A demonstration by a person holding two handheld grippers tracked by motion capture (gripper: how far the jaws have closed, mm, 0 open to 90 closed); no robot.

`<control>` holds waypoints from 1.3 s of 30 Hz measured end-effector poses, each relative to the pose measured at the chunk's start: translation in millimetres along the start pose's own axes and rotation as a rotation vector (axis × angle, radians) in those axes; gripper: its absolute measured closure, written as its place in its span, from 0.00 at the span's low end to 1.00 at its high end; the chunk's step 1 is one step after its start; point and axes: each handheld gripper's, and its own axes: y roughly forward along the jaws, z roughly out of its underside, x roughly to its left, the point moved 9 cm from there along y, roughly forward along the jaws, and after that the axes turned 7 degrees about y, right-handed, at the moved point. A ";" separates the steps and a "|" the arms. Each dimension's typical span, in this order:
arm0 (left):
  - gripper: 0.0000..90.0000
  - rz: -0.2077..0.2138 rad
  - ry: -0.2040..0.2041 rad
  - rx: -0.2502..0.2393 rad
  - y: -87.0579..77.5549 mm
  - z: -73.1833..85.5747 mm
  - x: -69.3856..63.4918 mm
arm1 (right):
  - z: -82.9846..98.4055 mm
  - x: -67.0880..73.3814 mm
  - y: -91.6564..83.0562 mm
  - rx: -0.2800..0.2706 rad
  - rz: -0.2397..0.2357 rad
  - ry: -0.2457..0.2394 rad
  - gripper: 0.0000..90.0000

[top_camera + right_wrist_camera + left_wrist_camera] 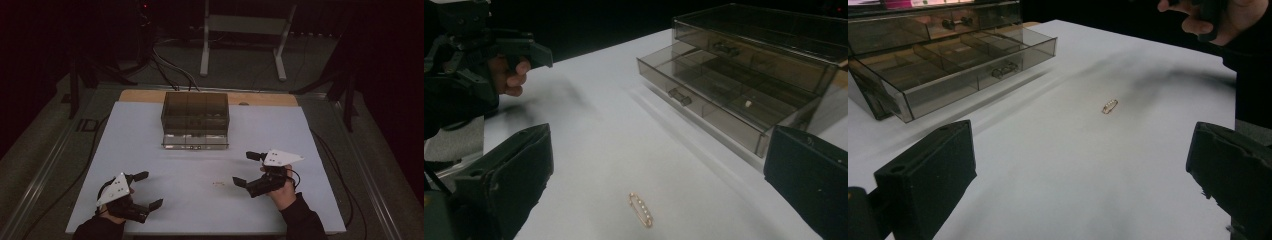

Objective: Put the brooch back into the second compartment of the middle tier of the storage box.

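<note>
Pin: a tiny gold pin with a row of little pale beads (640,210) lies flat on the big white table top (150,150), a bit toward 5 o'clock from the middle.
Box: a smoky see-through plastic box with drawers (195,120) sits at 12 o'clock, well apart from the pin. Its bottom drawer (724,107) is pulled out.
Left gripper: the black left gripper (141,190) is at 7 o'clock. Its jaws are spread wide and hold nothing.
Right gripper: the black right gripper (247,168) is at 4 o'clock, near the pin. Its jaws are wide apart too, with nothing between them.
How the pin feels: I think it is very light, thin and hard. It could slip on the smooth table or bend if squeezed hard.
Where to grab: I would pinch it across its thin middle, with the jaw tips low on the table.
Hard to see: the room is dark. From the high view the pin is just a speck. I cannot tell if its clasp is shut, or what the small things in the drawers are.
</note>
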 end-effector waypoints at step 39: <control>0.00 -0.002 -0.001 -0.017 -1.3 -2.3 1.0 | 25.5 5.4 68.7 0.155 -0.099 -0.024 0.02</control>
